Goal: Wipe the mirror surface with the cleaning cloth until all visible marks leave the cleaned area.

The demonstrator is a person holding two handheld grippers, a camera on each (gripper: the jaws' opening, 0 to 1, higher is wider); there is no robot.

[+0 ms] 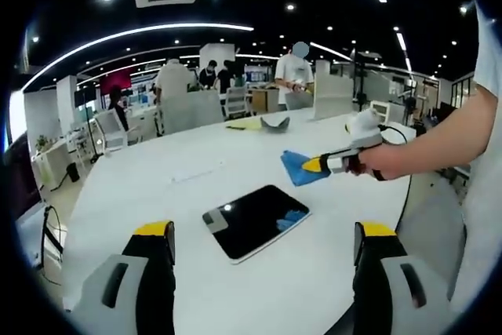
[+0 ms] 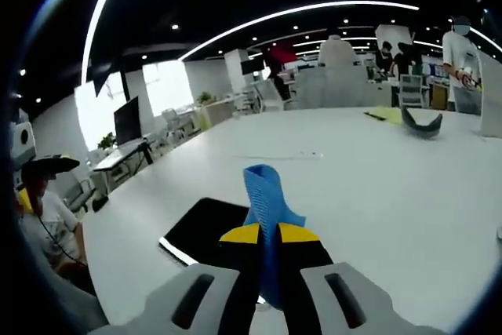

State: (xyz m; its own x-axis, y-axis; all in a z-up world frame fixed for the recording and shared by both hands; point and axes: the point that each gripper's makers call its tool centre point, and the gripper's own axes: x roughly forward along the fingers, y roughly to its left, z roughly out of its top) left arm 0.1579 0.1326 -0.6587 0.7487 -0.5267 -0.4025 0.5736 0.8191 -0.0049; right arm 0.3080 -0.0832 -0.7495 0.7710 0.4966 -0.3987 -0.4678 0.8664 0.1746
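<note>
A dark rectangular mirror (image 1: 255, 221) lies flat on the white table (image 1: 157, 194), ahead of my open left gripper (image 1: 263, 234), whose two yellow-tipped jaws stand wide apart with nothing between them. The right gripper (image 1: 318, 165) comes in from the right, held by a person's hand, shut on a blue cleaning cloth (image 1: 296, 167) that hangs above the table just beyond the mirror. In the right gripper view the cloth (image 2: 265, 194) sticks up between my shut right gripper (image 2: 269, 234), with the mirror (image 2: 200, 229) below and to the left.
A yellow sheet (image 1: 247, 124) and a dark curved object (image 1: 274, 124) lie at the table's far side. Several people stand among desks and chairs behind. A person (image 2: 43, 217) sits off the table's left edge.
</note>
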